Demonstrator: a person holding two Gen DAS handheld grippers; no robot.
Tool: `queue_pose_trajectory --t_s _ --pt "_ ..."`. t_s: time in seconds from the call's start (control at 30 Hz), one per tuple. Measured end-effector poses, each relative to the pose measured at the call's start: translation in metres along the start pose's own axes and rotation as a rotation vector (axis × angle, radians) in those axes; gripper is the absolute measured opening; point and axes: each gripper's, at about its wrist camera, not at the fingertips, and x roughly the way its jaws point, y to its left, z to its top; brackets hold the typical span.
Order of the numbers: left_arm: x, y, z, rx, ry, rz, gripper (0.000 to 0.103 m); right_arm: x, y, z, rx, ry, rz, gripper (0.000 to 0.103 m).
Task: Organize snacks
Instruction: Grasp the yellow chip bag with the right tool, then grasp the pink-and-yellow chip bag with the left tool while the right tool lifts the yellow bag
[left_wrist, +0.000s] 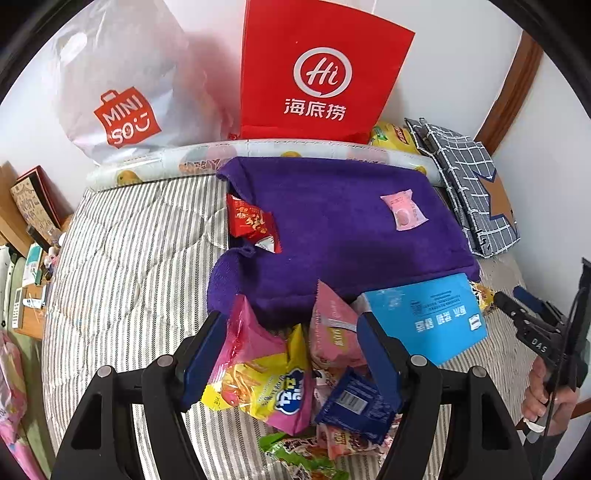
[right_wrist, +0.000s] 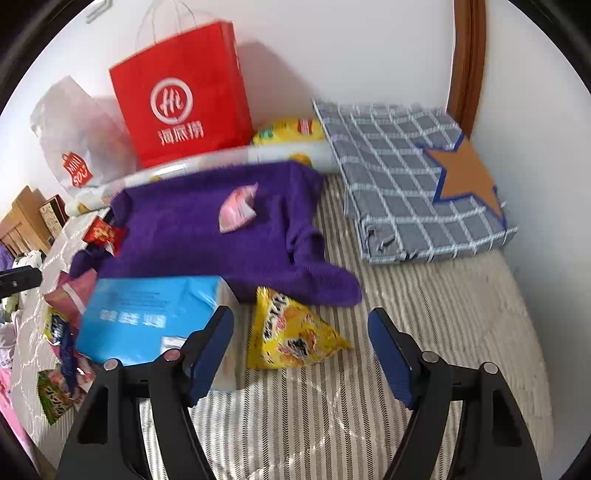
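1. Upper frame: red bag (left_wrist: 317, 74) reading "Hi 海底捞" beside white "MINISO" bag (left_wrist: 122, 92).
2. Left gripper (left_wrist: 291, 354), fingers spread, straddles the snack pile (left_wrist: 273, 384) at lower centre.
3. Right gripper (right_wrist: 301, 354), fingers apart, empty, above a yellow snack packet (right_wrist: 291, 332).

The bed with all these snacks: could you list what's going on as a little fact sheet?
surface: striped bedspread
cloth: purple towel, small pink packet lying on it
snack pile: yellow-pink bag and others, between the open fingers of the left hand-held gripper
loose snack: yellow triangular bag, just ahead of the open right hand-held gripper
flat item: blue pack
against wall: red paper bag, white plastic bag
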Motion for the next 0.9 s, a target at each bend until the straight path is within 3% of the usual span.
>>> queue_pose_trajectory --t_s 0.3,0.53,0.73,0.9 --pt "0.011 0.015 0.002 -0.021 0.009 -0.015 0.071 0.039 -0.012 -0.007 0.028 0.072 -0.004 0.073" --pt "0.016 0.026 0.001 -0.05 0.012 -0.02 0.071 0.059 -0.014 -0.009 0.055 0.112 0.07 0.073" --pt "0.015 0.038 -0.005 -0.075 0.013 -0.021 0.071 0.058 -0.017 -0.011 0.078 0.103 0.092 0.065" --pt "0.015 0.05 -0.017 -0.088 0.024 -0.016 0.071 0.043 -0.019 -0.013 0.086 0.08 0.09 0.064"
